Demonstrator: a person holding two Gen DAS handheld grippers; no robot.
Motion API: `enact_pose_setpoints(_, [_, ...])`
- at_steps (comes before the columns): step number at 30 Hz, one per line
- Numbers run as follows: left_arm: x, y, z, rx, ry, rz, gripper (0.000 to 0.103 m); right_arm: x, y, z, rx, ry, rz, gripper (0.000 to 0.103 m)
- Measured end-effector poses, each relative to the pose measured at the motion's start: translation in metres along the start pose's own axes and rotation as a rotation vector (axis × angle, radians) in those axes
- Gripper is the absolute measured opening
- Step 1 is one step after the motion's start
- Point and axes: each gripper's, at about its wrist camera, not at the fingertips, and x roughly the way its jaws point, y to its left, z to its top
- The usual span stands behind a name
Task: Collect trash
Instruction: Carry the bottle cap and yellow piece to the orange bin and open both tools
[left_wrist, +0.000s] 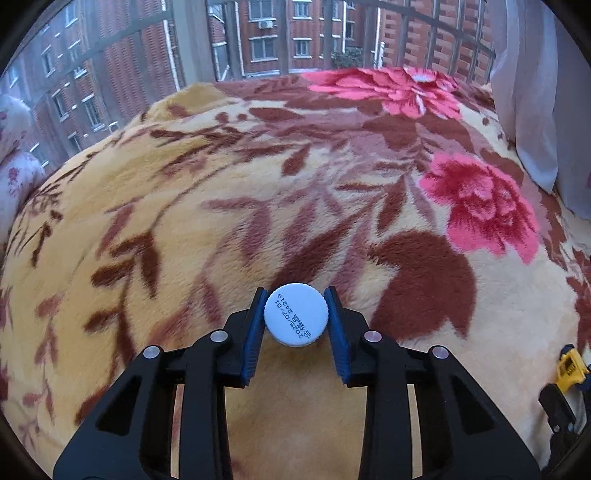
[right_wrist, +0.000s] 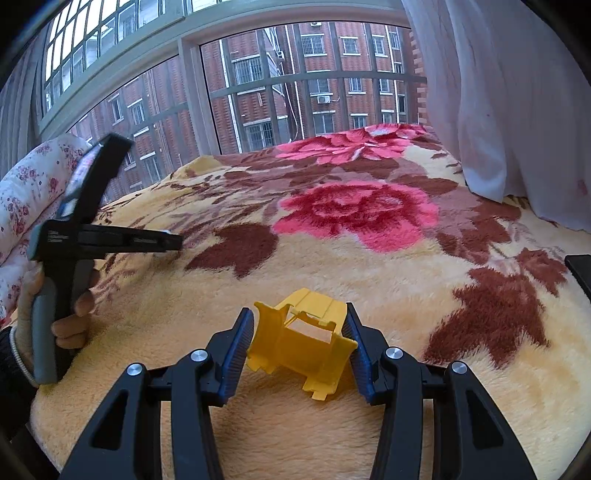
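A bed covered by a plush cream blanket (right_wrist: 332, 258) with pink flowers and brown leaves. Behind it, a barred window (right_wrist: 295, 85) shows red-brick apartment blocks in daylight. A pale curtain (right_wrist: 498, 92) hangs right; possibly a floral quilt (right_wrist: 22, 192) left.

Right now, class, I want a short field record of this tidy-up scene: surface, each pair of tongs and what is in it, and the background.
surface: floral fleece blanket, yellow with brown leaves and pink flowers
left tongs: blue pads at either side of a white bottle cap with a printed date
right tongs: clamped on a yellow plastic piece
hand: grips the handle of the left tongs
background: barred window, brick building outside, white curtain at right
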Motion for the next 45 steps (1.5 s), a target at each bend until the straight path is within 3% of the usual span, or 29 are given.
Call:
enact_pose_setpoints(14, [-0.092, 0.039, -0.070, -0.099, -0.059, 0.026, 0.031, -0.014, 0.017, 0.004, -0.071, -0.012, -0.063, 0.049])
enact_pose_setpoints(24, [-0.144, 0.062, -0.135, -0.102, -0.074, 0.020, 0.031, -0.081, 0.091, 0.002, -0.156, -0.016, 0.119, 0.049])
enact_pose_setpoints(38, [-0.189, 0.065, -0.231, -0.036, -0.021, -0.064, 0.031, -0.140, 0.136, -0.064, -0.232, 0.125, 0.260, 0.049])
enact_pose_setpoints(45, [-0.193, 0.056, -0.290, 0.068, 0.074, -0.170, 0.031, -0.150, 0.146, -0.115, -0.285, 0.260, 0.311, 0.049])
